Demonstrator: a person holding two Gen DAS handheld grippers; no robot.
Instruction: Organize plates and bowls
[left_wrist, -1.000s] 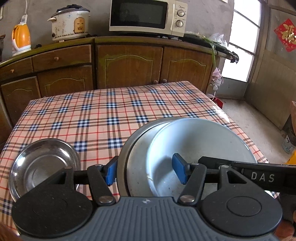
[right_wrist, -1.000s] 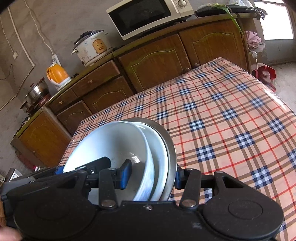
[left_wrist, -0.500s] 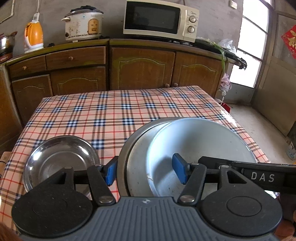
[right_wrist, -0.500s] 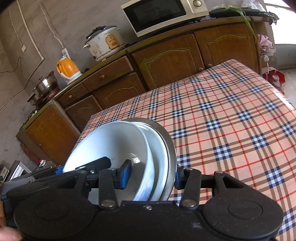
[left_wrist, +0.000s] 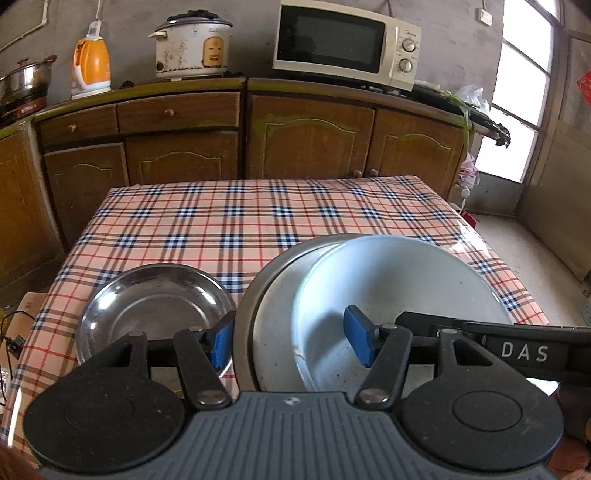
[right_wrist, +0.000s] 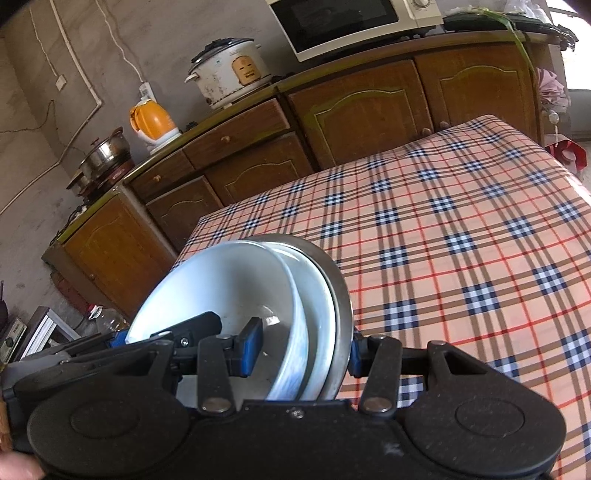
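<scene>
Your left gripper (left_wrist: 290, 341) and right gripper (right_wrist: 301, 349) both clamp the nested stack: white bowl (left_wrist: 399, 288) inside white plate (left_wrist: 275, 325) inside steel plate (left_wrist: 245, 314). An empty steel dish (left_wrist: 147, 310) sits on the table (left_wrist: 240, 214) at 9 o'clock of the stack.

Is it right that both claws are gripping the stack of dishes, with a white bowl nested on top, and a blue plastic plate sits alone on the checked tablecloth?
Not quite. The lone plate on the checked tablecloth is shiny steel, not blue plastic; the left wrist view shows it. The rest holds: the left claw and right claw both grip the stack of dishes, with the white bowl nested on top.
</scene>
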